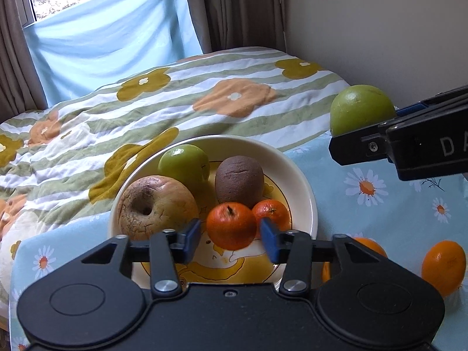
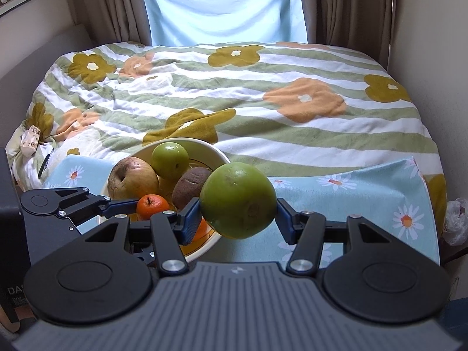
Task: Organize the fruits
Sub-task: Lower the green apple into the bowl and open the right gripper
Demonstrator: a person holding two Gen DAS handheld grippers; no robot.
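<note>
Left claw (image 1: 231, 234): blue pads stand apart either side of a red-orange fruit (image 1: 231, 225), with a sliver of gap on each side, so nothing is gripped.
Right claw (image 2: 238, 215): clamped on a large green fruit (image 2: 237, 200), held up in the air just right of the bowl.
Bowl (image 1: 304, 181): cream, with a yellow cartoon print inside; it sits on the counter at the edge nearest the bed.
In the bowl: a wrinkled, browned apple (image 1: 156, 206) at the left, a small green apple (image 1: 183, 165) behind it, a brown kiwi-like fruit (image 1: 239, 181), a small tangerine (image 1: 271, 211) and the red-orange fruit at the front.
On the counter: two oranges (image 1: 443, 267) lie right of the bowl, one half hidden by the left claw.
Counter cover: pale blue daisy cloth (image 1: 365, 204).
Beyond: a bed with a flowered, green-striped quilt (image 2: 234, 93).
</note>
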